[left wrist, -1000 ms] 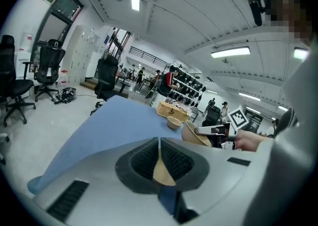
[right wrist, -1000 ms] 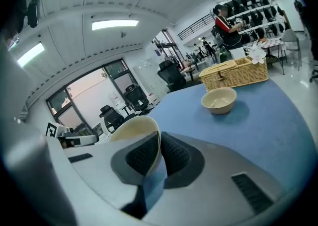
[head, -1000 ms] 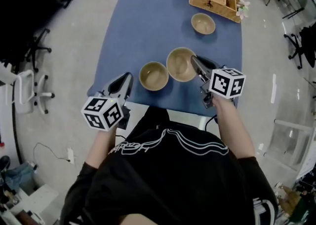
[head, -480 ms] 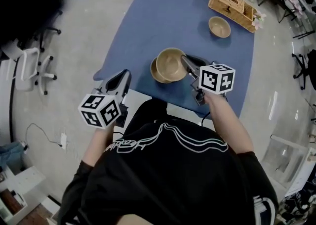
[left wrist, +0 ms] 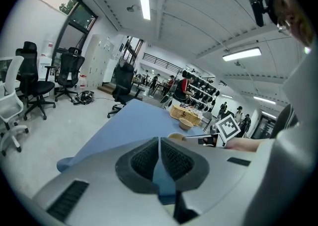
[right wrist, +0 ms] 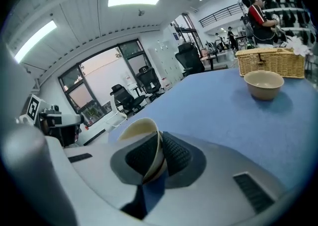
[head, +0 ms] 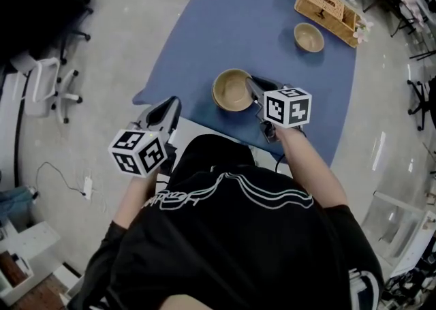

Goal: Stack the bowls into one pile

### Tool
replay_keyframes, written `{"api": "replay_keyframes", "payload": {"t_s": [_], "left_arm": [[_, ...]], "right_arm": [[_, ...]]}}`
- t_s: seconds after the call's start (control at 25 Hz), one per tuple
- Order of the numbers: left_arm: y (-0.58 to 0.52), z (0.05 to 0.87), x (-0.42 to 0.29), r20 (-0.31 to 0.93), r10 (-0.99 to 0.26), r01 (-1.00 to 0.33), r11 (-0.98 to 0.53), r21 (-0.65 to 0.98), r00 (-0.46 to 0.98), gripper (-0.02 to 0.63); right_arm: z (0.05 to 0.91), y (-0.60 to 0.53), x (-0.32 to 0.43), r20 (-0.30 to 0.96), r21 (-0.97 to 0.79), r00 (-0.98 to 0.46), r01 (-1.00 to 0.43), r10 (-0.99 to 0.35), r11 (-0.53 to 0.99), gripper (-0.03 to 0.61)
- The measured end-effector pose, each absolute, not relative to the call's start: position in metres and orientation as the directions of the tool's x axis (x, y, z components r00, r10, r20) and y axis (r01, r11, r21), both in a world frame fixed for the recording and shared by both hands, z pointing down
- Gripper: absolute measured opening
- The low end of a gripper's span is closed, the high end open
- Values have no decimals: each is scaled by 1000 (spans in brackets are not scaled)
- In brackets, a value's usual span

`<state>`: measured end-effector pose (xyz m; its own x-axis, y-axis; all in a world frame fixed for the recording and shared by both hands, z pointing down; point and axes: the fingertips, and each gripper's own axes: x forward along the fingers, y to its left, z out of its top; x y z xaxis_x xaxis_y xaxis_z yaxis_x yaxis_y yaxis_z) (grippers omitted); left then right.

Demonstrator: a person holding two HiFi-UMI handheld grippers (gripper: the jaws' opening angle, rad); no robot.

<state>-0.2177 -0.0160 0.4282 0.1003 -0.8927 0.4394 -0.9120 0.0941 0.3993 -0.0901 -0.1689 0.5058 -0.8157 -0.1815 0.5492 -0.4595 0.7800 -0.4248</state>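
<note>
right gripper pinches a bowl by its rim near the blue table's near edge
left gripper hangs off the table's near left corner, jaws together on nothing. a second bowl sits well apart at the far right corner beside a wicker basket, so the pile looks unfinished. whether another bowl lies under the held one i cannot tell. grey floor, office chairs around.

Desk blue. Near bowl and far bowl tan, cream rims. Basket straw-coloured weave. Left gripper, right gripper — grey, dark ribbed pads, white cubes with black square markers.
</note>
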Motion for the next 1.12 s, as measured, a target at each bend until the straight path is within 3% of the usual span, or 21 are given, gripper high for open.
{"api": "replay_keyframes", "payload": {"t_s": [0.24,0.48,0.8,1.12], "left_arm": [[-23,425,-215,436,-892,-913,75,400,117,34],[-37,422,-201,433,-886,-911,29,411,167,34],[-59,419,-184,422,-878,-910,-36,413,226,34],[-87,401,-153,383,-877,-910,-130,393,291,34]], "right_arm": [[503,-161,-96,551,-411,-814,-459,-186,788,52],[492,-158,-91,533,-409,-826,-441,-183,799,171],[480,-170,-54,492,-432,-834,-484,-251,761,250],[465,-197,0,471,-427,-800,-576,-373,697,265]]}}
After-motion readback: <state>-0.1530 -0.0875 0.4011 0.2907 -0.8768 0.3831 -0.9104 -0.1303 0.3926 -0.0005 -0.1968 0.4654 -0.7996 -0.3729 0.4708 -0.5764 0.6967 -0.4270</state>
